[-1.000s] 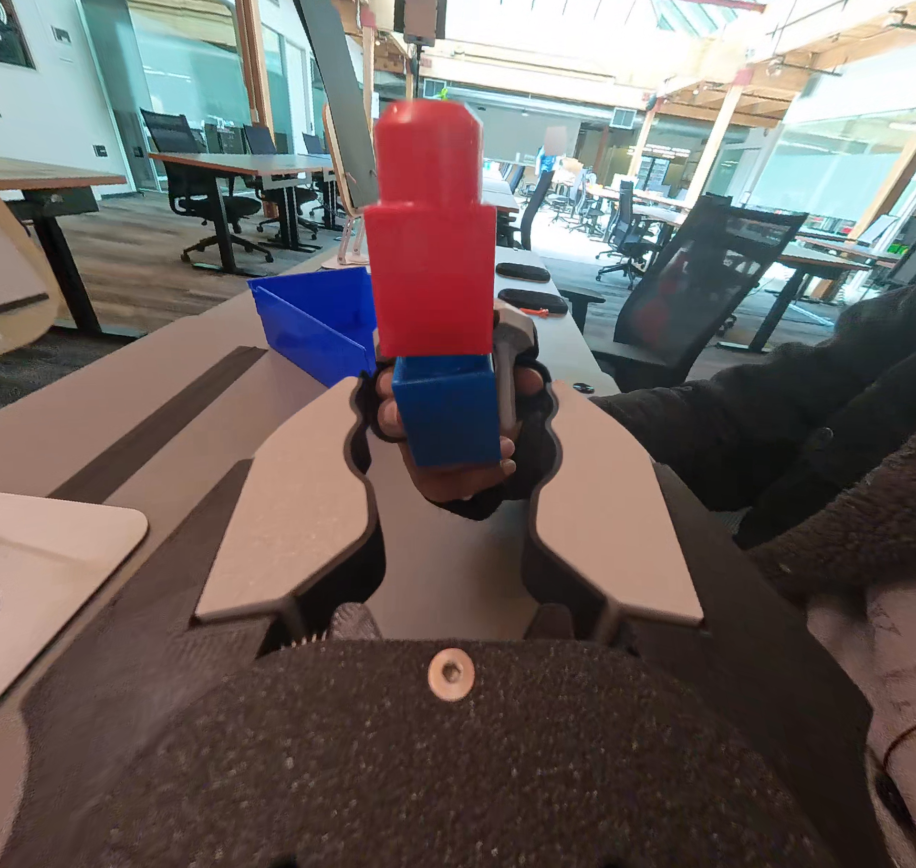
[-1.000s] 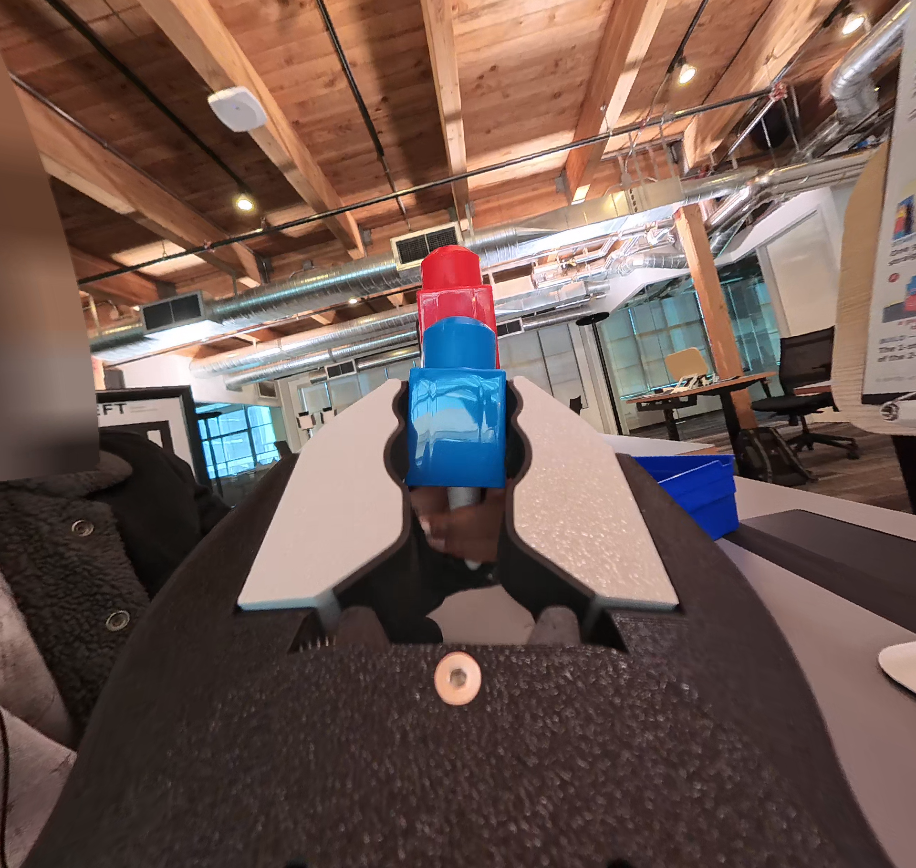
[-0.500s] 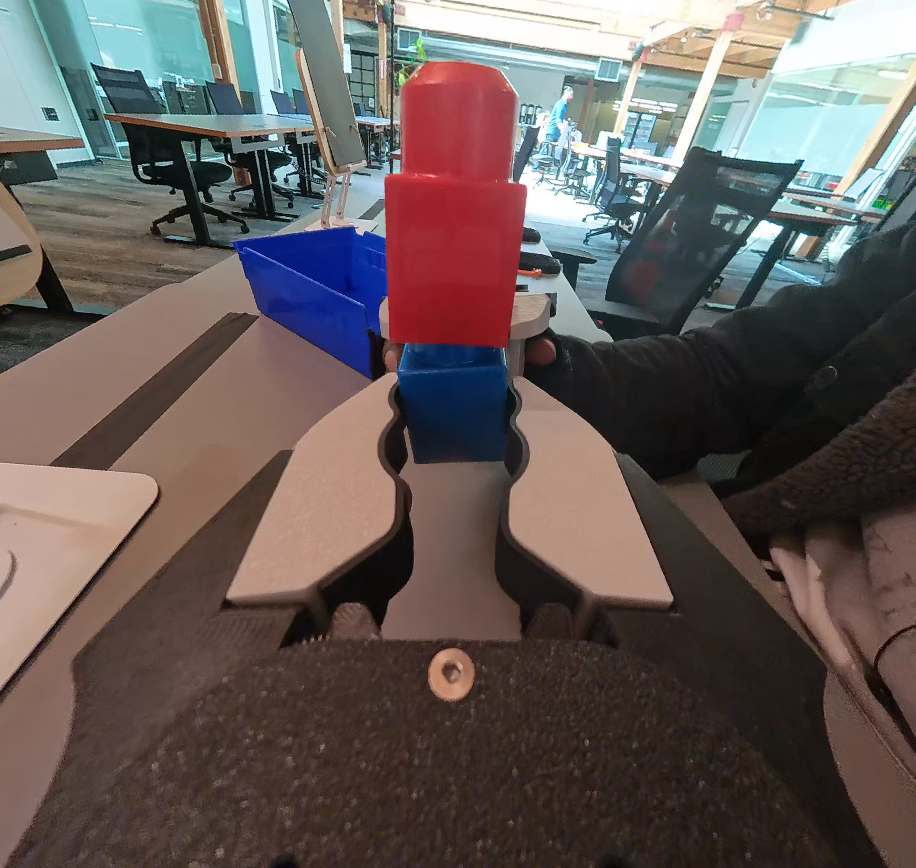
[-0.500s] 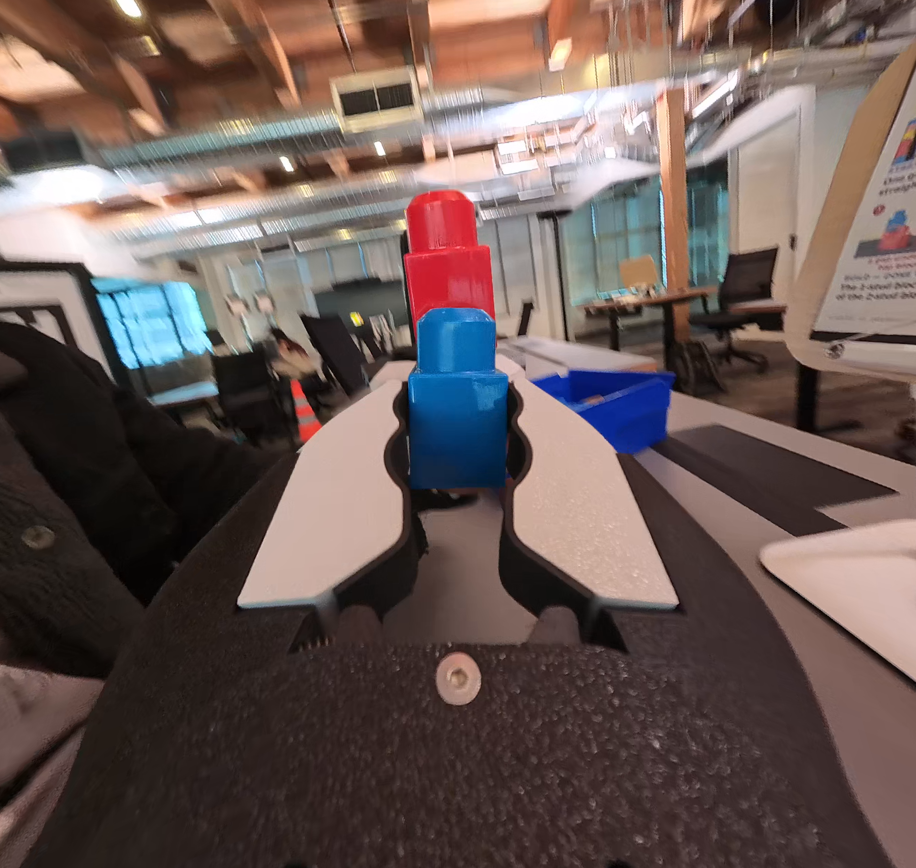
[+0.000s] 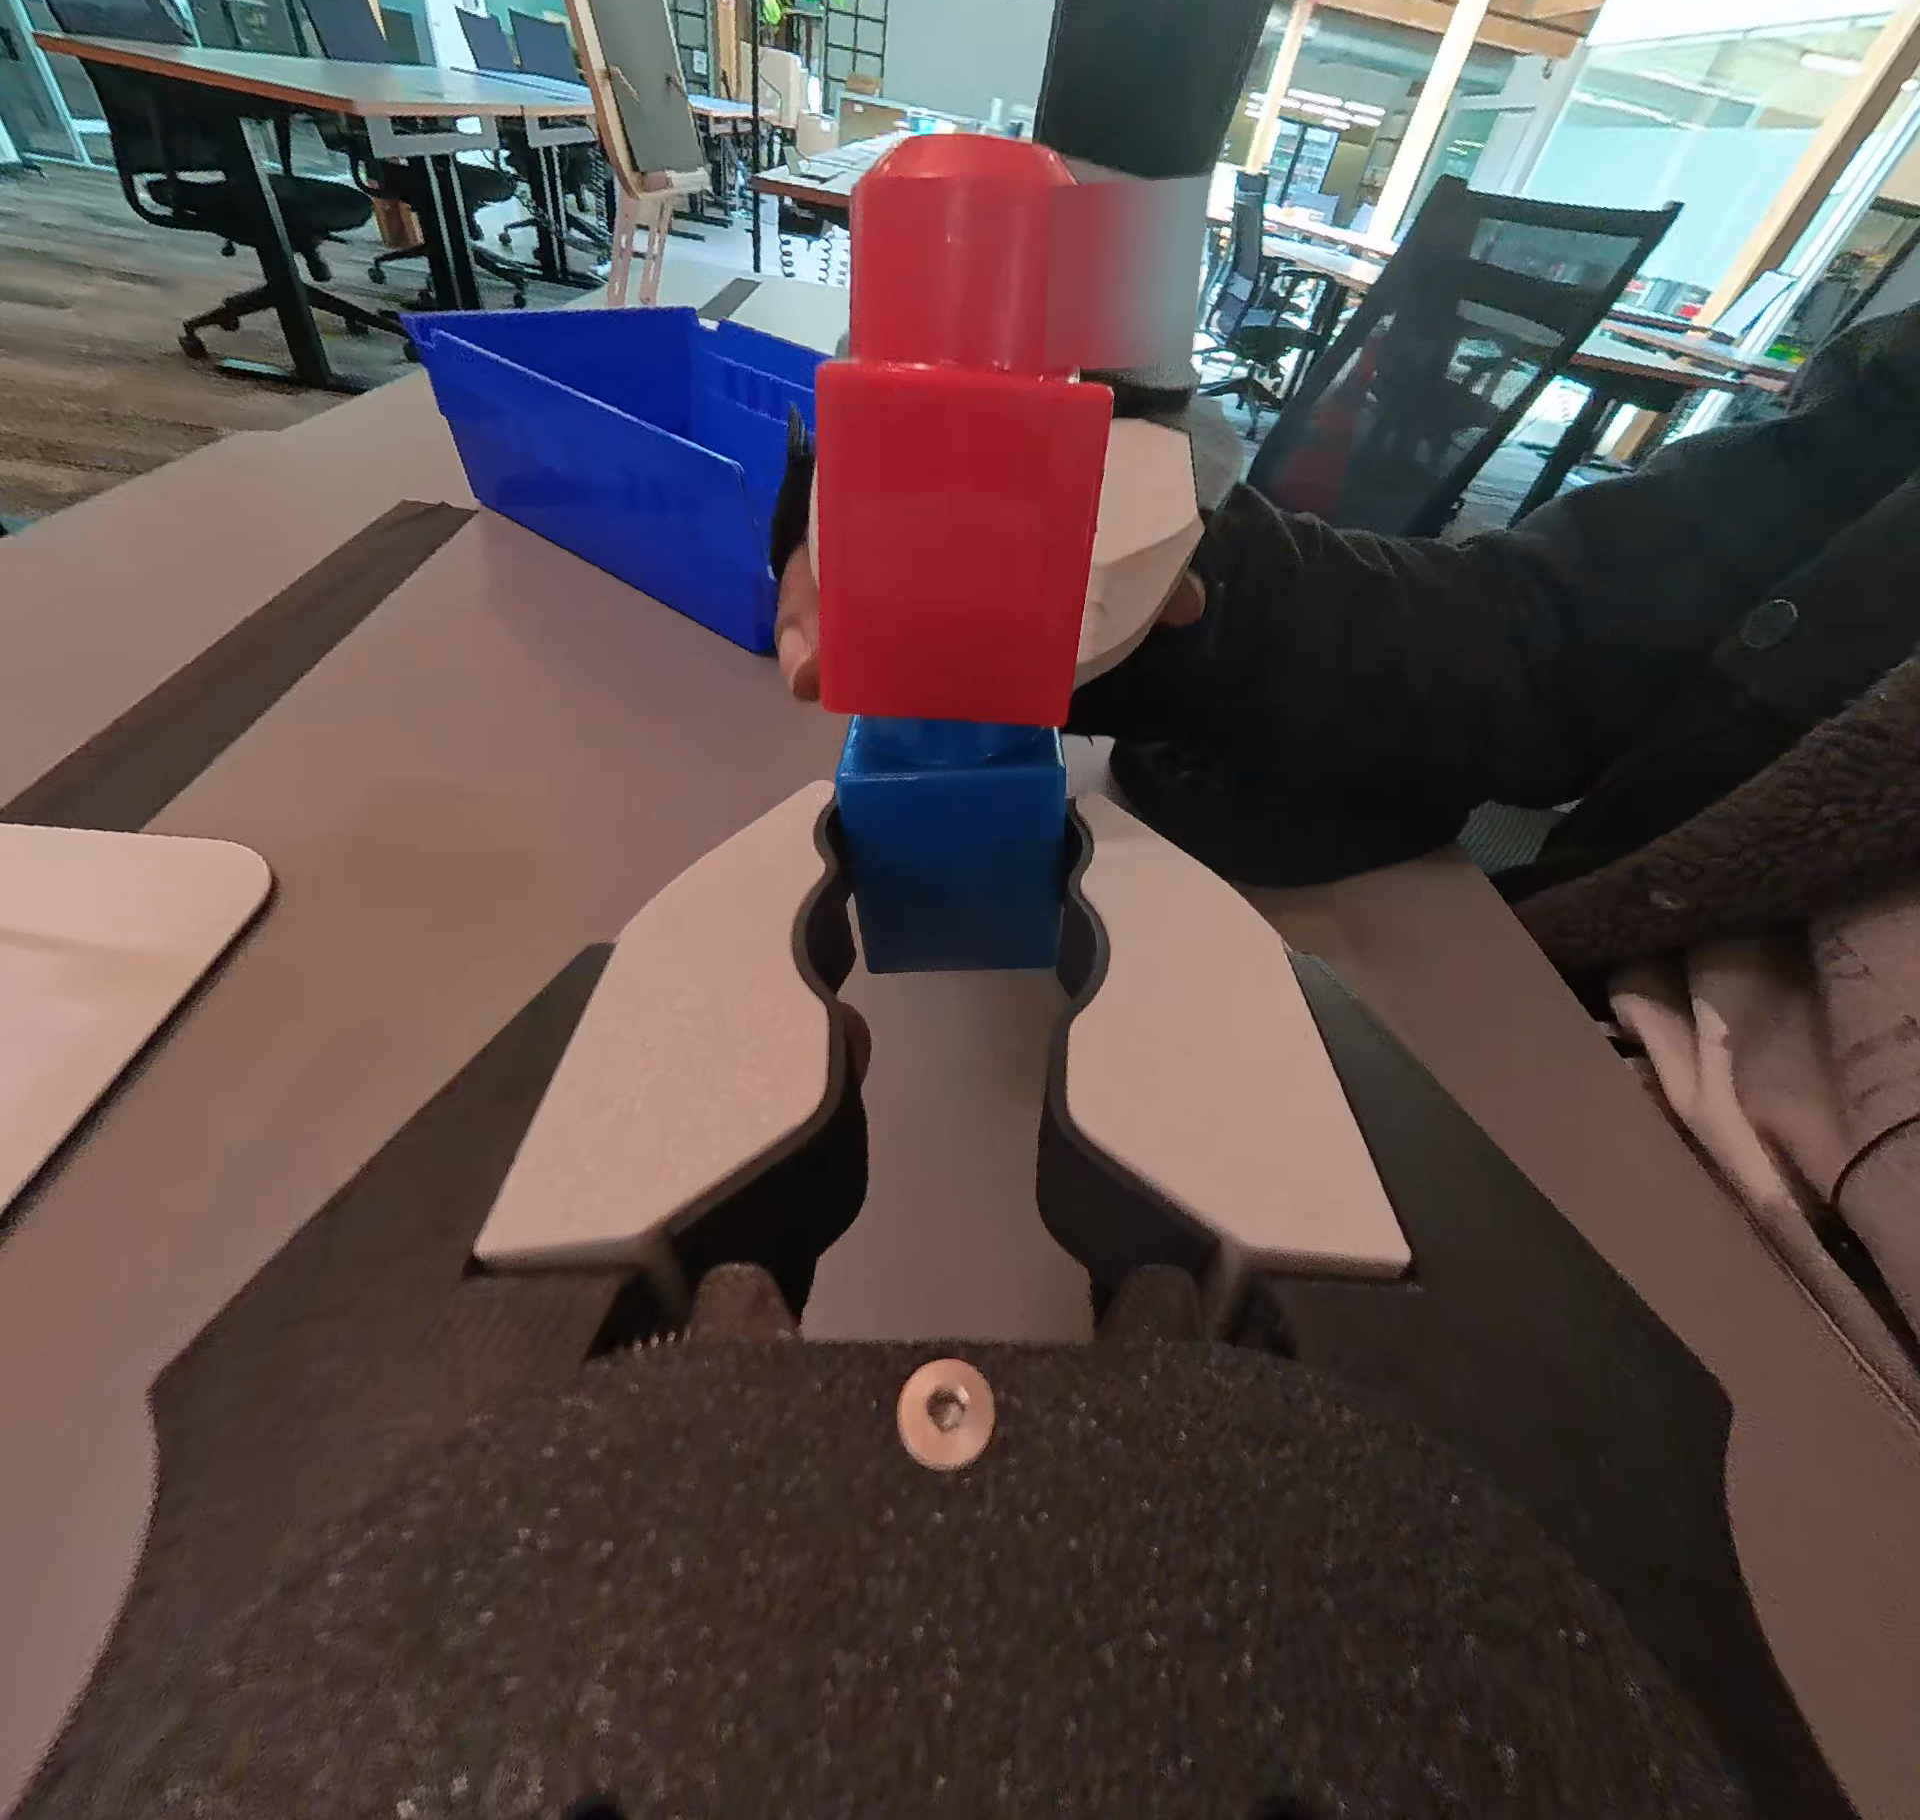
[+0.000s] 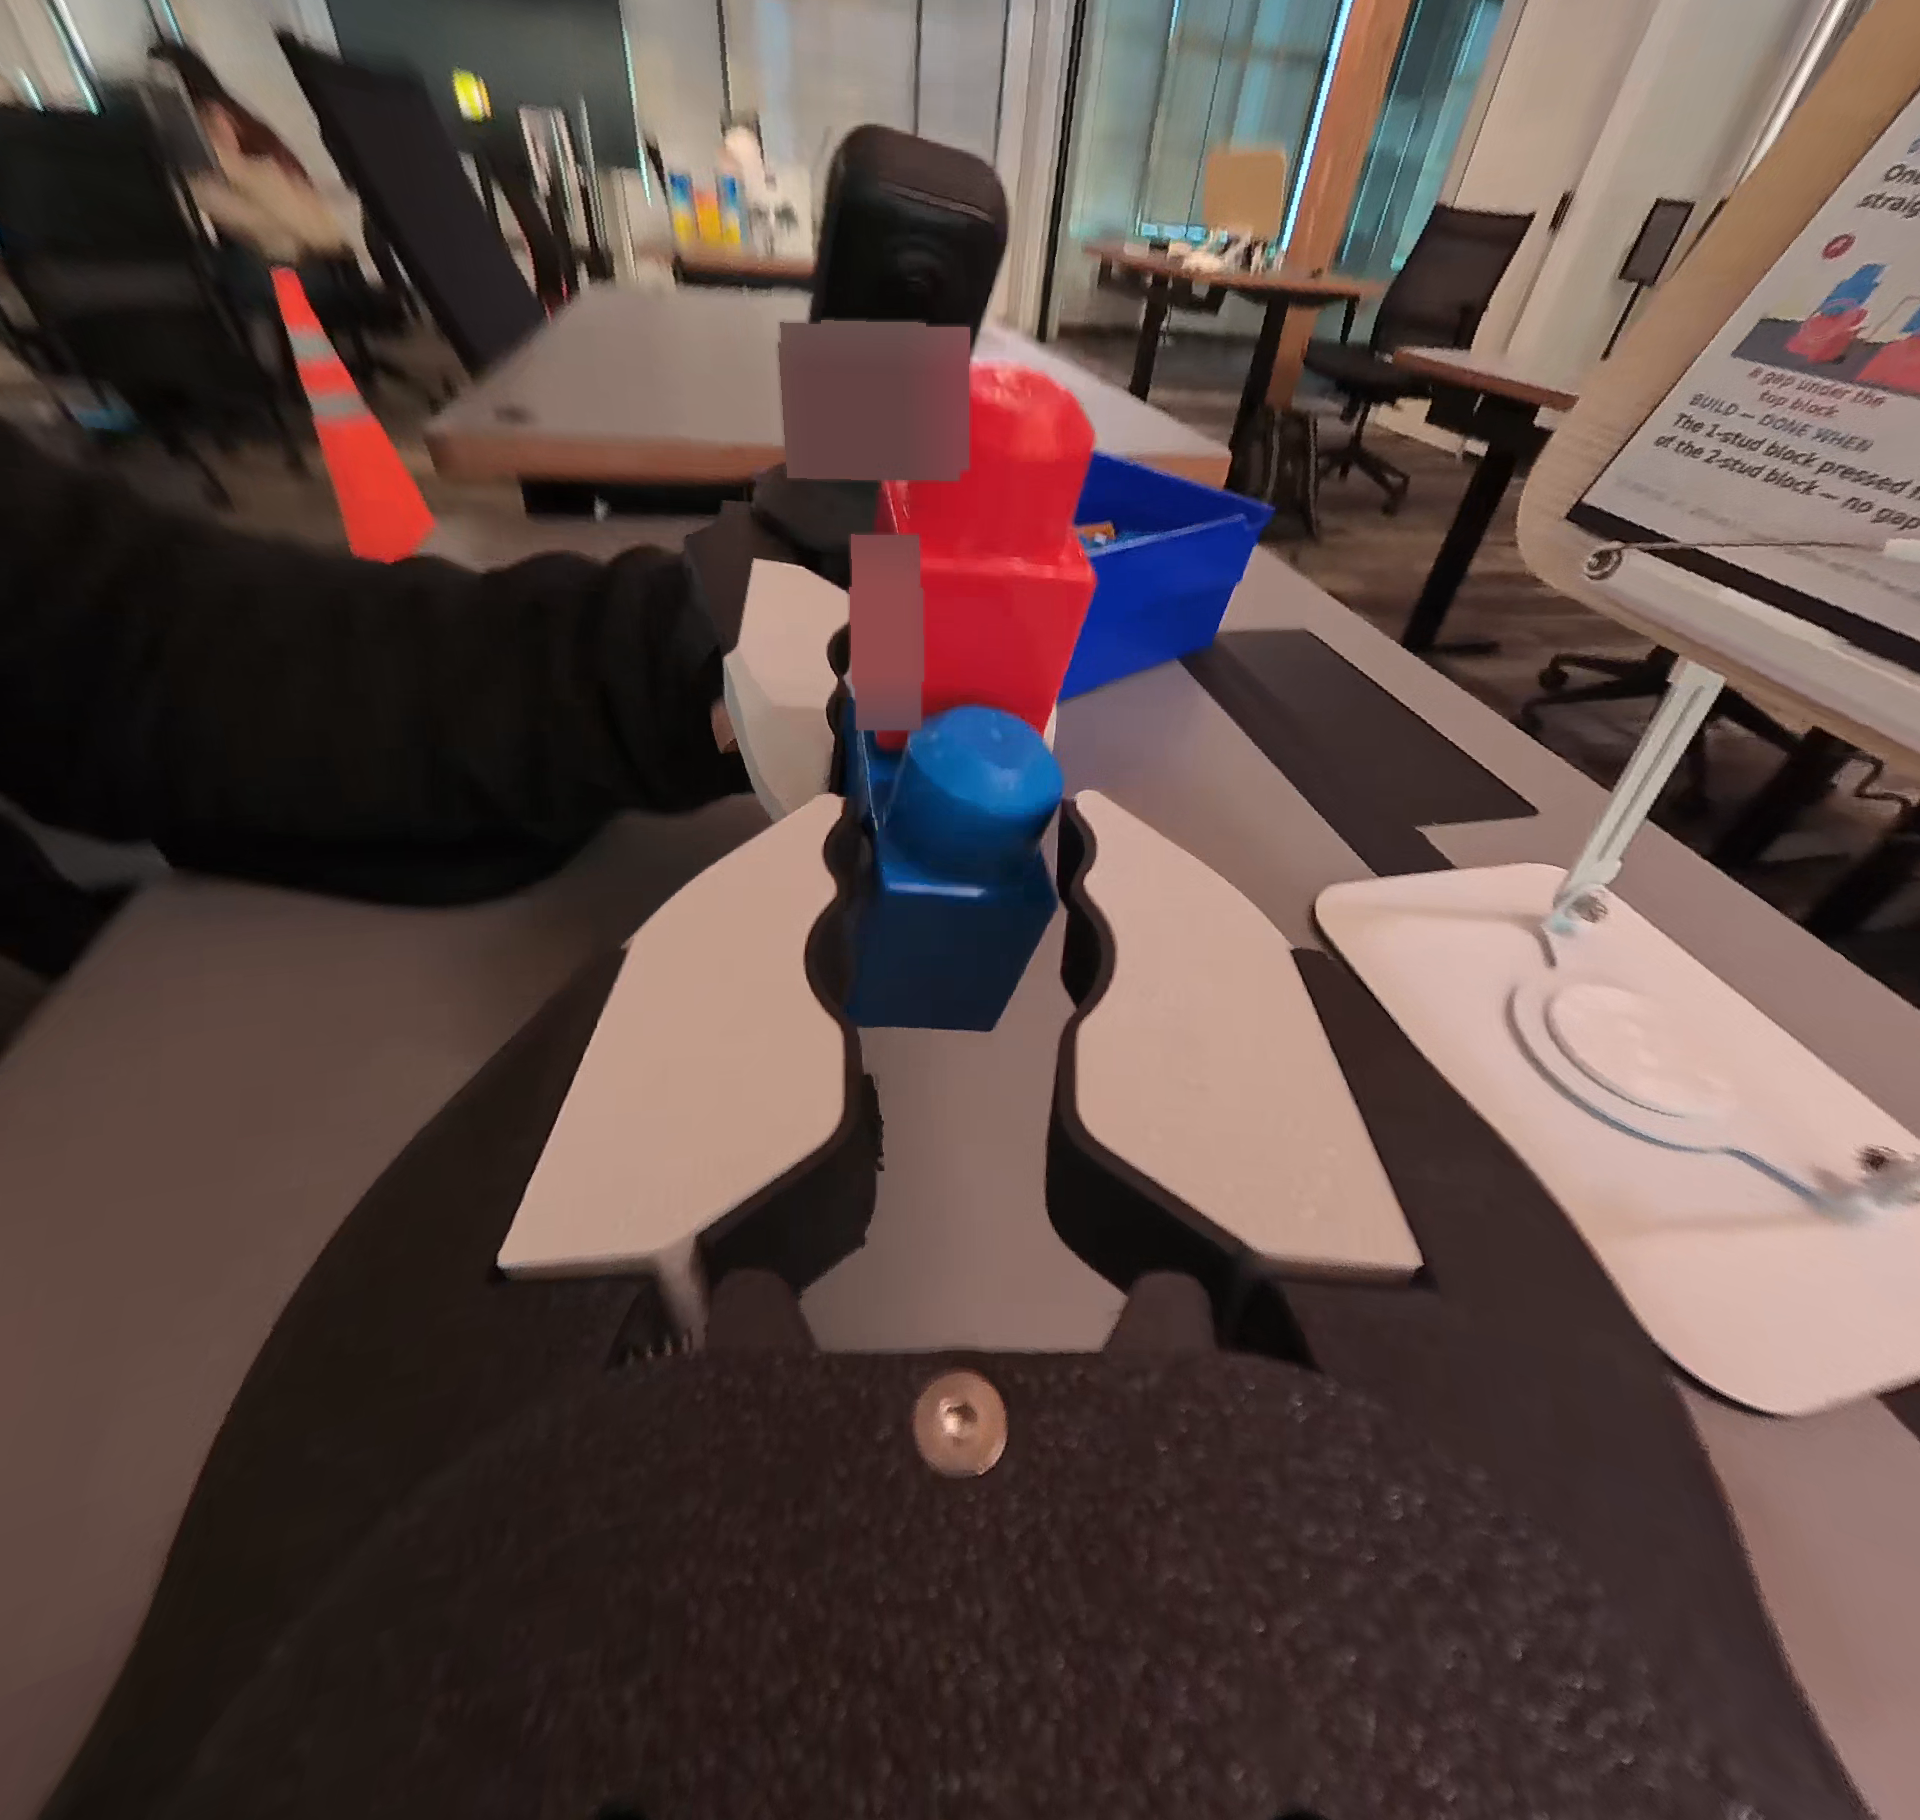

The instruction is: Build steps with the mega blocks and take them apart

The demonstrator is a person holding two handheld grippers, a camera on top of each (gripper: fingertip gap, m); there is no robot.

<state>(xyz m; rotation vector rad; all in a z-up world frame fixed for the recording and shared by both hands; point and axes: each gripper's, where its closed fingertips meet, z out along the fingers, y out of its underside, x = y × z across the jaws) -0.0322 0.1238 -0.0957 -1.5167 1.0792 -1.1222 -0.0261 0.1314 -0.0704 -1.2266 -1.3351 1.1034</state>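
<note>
Between our left fingers [image 5: 727, 1022] we see a blue block [image 5: 954, 877] of smooth, glossy plastic, and above it a red block [image 5: 961, 534] with the same shiny finish. The fingers themselves look matt and finely grained, pale grey with black edging; behind them the gripper body is coarse, pebbled black with a bright metal screw [image 5: 945, 1424]. Under the fingers the bench [image 5: 468, 731] is smooth, matt grey. Ahead and left sits a glossy blue plastic bin [image 5: 613, 461].
</note>
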